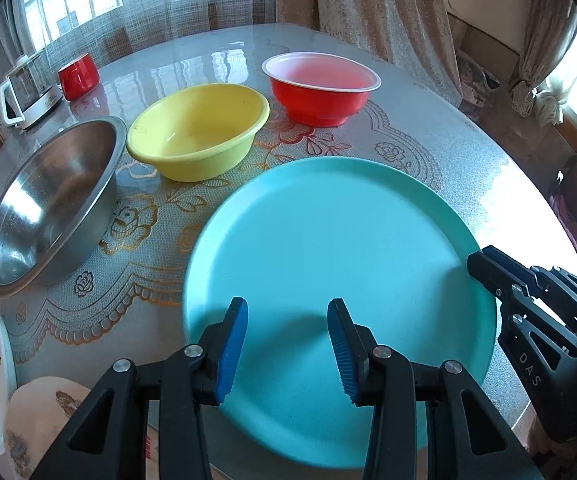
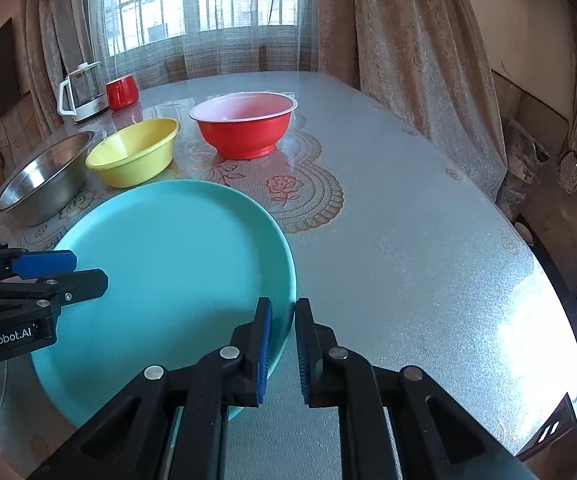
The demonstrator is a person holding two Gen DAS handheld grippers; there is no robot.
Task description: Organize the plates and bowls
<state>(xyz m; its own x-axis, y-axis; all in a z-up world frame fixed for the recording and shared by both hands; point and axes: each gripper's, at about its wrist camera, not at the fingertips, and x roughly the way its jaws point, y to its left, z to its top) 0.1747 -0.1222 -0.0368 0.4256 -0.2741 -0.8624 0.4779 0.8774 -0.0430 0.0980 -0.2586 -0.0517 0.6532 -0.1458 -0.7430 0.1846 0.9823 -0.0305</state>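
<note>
Above the teal plate, left wrist view: left gripper, jaws apart, holding nothing; beyond the plate, steel bowl, yellow bowl, red bowl. Right wrist view: right gripper, jaws closed on the plate's right rim.

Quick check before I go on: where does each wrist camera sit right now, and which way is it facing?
Left wrist: sits on the left claw, open above the teal plate, looking across the table toward the window; the right claw shows at right.
Right wrist: sits on the right claw, whose pads straddle the teal plate's right rim, looking the same way; the left claw shows at left.
Shared: teal plate, steel bowl, yellow bowl, red bowl, red mug, kettle.
</note>
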